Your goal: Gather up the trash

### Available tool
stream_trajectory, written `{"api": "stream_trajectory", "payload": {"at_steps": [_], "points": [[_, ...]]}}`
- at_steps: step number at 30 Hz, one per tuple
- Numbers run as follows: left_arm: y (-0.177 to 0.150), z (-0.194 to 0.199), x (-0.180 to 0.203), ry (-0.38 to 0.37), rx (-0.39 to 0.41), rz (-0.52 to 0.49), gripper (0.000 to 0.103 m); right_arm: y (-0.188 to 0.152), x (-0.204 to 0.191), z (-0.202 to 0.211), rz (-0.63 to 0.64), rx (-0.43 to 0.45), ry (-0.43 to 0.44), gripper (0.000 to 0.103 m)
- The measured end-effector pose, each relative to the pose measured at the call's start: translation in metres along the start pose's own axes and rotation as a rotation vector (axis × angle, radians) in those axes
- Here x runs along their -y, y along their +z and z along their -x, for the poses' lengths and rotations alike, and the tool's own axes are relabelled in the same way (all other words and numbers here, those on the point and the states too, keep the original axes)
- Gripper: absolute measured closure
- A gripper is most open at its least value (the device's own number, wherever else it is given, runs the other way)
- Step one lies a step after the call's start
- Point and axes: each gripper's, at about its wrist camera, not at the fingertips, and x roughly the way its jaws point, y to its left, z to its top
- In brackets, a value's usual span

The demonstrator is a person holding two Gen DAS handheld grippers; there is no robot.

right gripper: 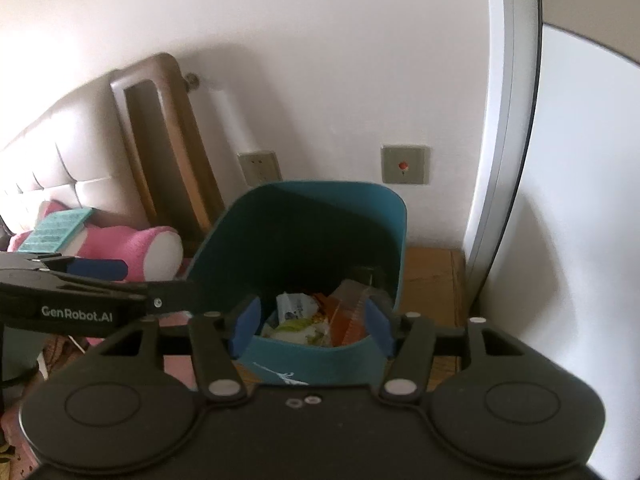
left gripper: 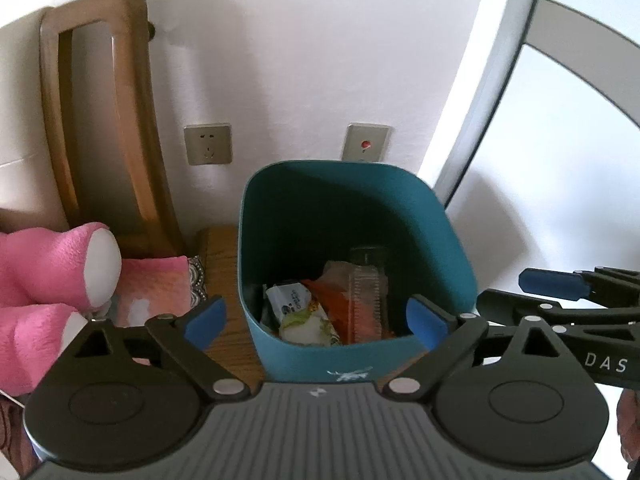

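Blue pads line the jaws of both grippers, and both sets stand spread with nothing between them. In the left wrist view the left gripper (left gripper: 316,322) frames the teal bin (left gripper: 452,248) at centre frame; in the right wrist view the right gripper (right gripper: 311,326) frames the same bin.

Trash location: a white wrapper (left gripper: 290,298), an orange packet (left gripper: 340,308) and a clear plastic bottle (left gripper: 368,280) all lie at the bottom of the bin. No loose trash is visible outside it, so the deposit step appears complete.

Hazards, judged from this position:

- Near rim. The bin's near wall sits just below both sets of pads. A downward or forward move could catch the rim and tip the bin, spilling its contents onto the wooden floor (left gripper: 220,248).
- Gripper collision. The right gripper reaches into the right edge of the left wrist view, close beside the left. A sideways move by either could knock them together.
- Soft clutter. A pink plush toy (left gripper: 60,264) lies at lower left, just beside the left gripper. A swing that way could snag it.
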Motion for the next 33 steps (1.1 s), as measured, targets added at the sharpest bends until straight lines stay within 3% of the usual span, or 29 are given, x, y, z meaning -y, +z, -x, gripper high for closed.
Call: {"api": "stream_trajectory", "payload": {"at_steps": [8, 17, 22, 33], "points": [[-0.004, 0.043, 0.000, -0.016, 0.024, -0.012, 0.003, -0.006, -0.016, 0.038, -0.006, 0.048, -0.012, 0.036], [-0.007, 0.075, 0.012, 0.000, 0.046, -0.038, 0.003, -0.007, -0.026, 0.074, -0.004, 0.092, -0.041, 0.036], [-0.007, 0.089, 0.011, -0.014, 0.039, -0.002, 0.003, -0.007, -0.033, 0.089, 0.007, 0.114, -0.044, 0.036], [-0.018, 0.127, 0.009, 0.029, 0.041, 0.005, 0.003, -0.015, -0.047, 0.118, -0.021, 0.104, -0.039, 0.035]]}}
